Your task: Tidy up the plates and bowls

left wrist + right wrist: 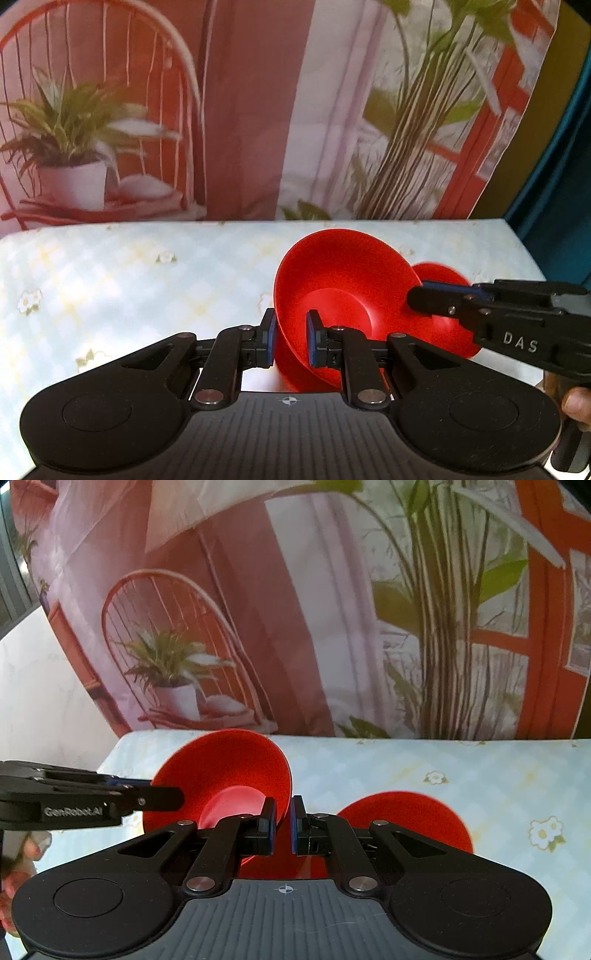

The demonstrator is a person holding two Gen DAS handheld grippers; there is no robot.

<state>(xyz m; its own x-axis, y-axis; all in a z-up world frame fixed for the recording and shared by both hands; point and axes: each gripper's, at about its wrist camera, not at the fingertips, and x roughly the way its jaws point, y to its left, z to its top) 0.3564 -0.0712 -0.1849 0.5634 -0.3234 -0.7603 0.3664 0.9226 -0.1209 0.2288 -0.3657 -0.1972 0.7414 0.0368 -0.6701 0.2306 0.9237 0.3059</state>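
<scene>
A red bowl (332, 280) is held tilted above the table, its opening facing the left wrist camera. My left gripper (291, 341) is shut on its near-left rim. My right gripper (283, 829) is shut on the opposite rim of the same bowl (229, 768); it shows from the right in the left wrist view (419, 301). A second red dish (413, 819) lies on the table behind and below the bowl, partly hidden by my right gripper's fingers; it also shows in the left wrist view (448, 325).
The table (129, 277) has a pale blue checked cloth with small flowers. A printed backdrop (240, 110) with a chair and plants hangs right behind it. The table's right edge (524, 251) meets a teal curtain.
</scene>
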